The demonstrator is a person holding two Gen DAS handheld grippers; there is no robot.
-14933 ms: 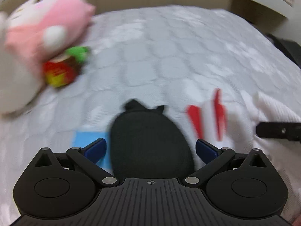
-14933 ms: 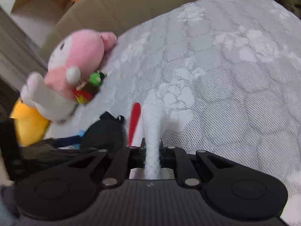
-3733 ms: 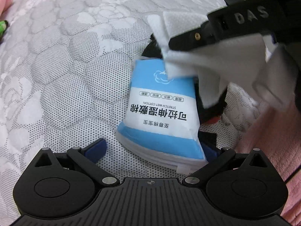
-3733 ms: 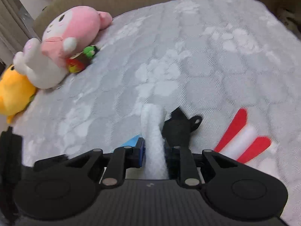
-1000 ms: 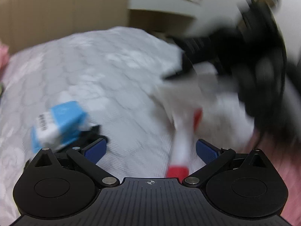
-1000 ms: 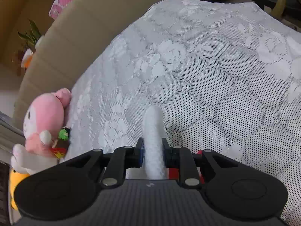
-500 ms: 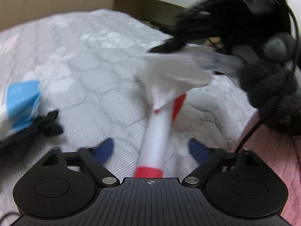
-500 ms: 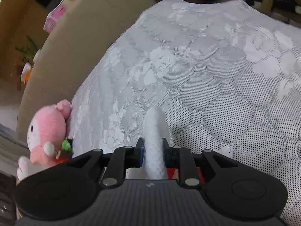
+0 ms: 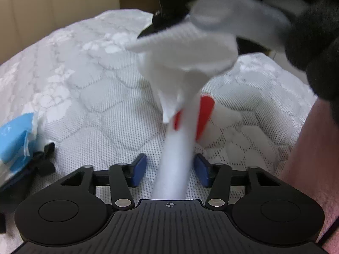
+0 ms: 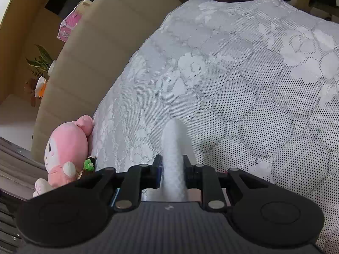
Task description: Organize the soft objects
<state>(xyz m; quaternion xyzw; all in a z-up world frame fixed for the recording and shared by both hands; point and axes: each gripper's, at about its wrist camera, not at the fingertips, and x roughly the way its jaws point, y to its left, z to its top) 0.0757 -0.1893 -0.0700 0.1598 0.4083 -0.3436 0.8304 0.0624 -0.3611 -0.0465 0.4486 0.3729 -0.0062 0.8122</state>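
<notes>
The quilted mattress fills most of what I can see. Over its near part, the left gripper has just been drawing its jaws in, and now they stand narrow around a white sock with red patches. The right blue pad lies against the sock, while a sliver of bedding shows beside the left one. The sock rises off the mattress at a slant from between those pads, blurred.

Higher above the mattress, the right gripper has its jaws pinched tight on a white knitted cloth, which stands up between them as a narrow ridge. From the left wrist view the cloth hangs down over the sock's upper end. I cannot tell whether the two are joined.

At the mattress's left edge in that view lies a blue wet-wipe pack, with a black pouch touching it. At the head of the mattress, against the beige headboard, lies a pink plush toy, with a small green-topped toy just beside it.
</notes>
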